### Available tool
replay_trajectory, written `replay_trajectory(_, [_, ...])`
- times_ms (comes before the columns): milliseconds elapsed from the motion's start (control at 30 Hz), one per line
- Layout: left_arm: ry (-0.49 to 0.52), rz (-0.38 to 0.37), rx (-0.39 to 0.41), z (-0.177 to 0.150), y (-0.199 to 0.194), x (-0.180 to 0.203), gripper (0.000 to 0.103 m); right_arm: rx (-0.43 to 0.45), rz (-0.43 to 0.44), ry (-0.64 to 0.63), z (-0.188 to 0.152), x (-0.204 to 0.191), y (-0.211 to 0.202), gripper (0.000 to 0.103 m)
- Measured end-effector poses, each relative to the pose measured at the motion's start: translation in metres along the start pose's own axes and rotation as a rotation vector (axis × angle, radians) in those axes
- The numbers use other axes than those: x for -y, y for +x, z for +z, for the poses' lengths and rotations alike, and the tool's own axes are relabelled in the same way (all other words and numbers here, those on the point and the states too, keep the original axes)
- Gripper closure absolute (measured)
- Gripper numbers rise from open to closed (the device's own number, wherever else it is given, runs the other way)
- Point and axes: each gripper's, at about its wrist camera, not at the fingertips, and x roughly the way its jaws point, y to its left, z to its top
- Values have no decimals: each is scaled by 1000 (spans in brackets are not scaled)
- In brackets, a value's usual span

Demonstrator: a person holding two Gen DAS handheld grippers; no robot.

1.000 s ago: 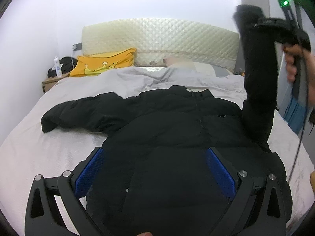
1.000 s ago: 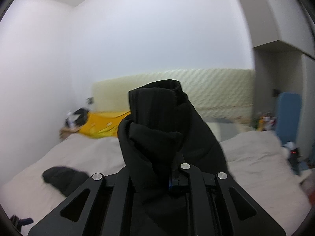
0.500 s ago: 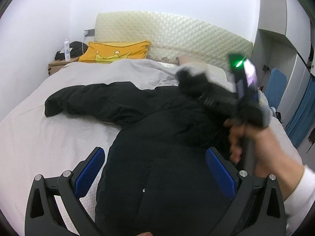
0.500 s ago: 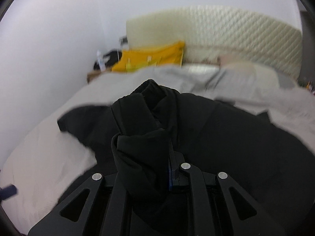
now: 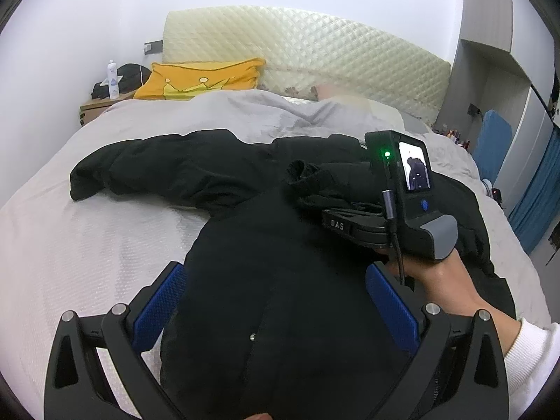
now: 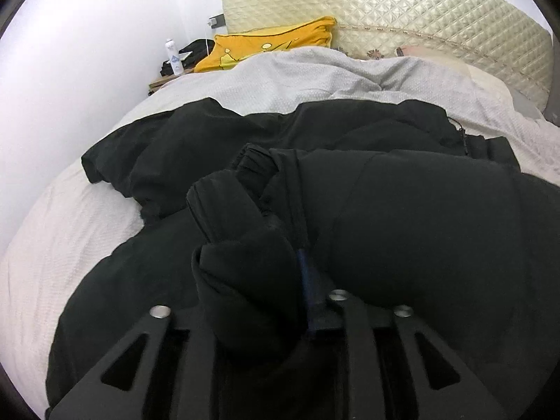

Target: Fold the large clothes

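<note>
A black puffer jacket [image 5: 266, 262] lies flat on the bed, its left sleeve [image 5: 147, 168] stretched out to the left. My right gripper [image 6: 280, 287] is shut on the right sleeve cuff [image 6: 241, 210] and holds it low over the jacket's chest; it also shows in the left wrist view [image 5: 336, 206]. My left gripper [image 5: 276, 297] is open and empty above the jacket's lower body, blue pads [image 5: 157, 301] wide apart. The jacket also fills the right wrist view [image 6: 402, 231].
The bed has a grey-white cover [image 5: 87, 238]. A yellow pillow [image 5: 203, 78] and quilted headboard [image 5: 315, 49] stand at the far end. A nightstand with a bottle [image 5: 112, 84] is at the far left. Blue curtain [image 5: 535, 192] hangs at right.
My right gripper has swung the right sleeve from high in the air down and leftward across the jacket's chest. My left gripper has stayed open and drifted slightly.
</note>
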Motion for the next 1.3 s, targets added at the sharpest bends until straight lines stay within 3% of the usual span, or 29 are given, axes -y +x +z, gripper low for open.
replay_trajectory(67, [6, -1, 1, 3, -4, 3, 1, -4, 1, -11, 0, -3, -11, 63])
replay_trajectory(167, [13, -1, 11, 6, -15, 8, 1, -11, 22, -9, 0, -6, -30, 56])
replay_trajectory(333, [14, -14, 49, 17, -46, 18, 1, 33, 35, 16, 1, -2, -75, 56])
replay_trajectory(533, [17, -9, 103, 28, -89, 31, 1, 134, -9, 38, 6, 7, -158, 56])
replay_trajectory(900, [51, -17, 191, 31, -150, 61, 1, 317, -159, 69, -20, 28, -312, 56])
replay_trajectory(1067, [70, -33, 194, 23, -160, 74, 1, 369, -163, 141, -48, 41, -349, 56])
replay_trajectory(1300, [79, -59, 192, 3, -170, 87, 1, 405, -178, 173, -92, 49, -371, 56])
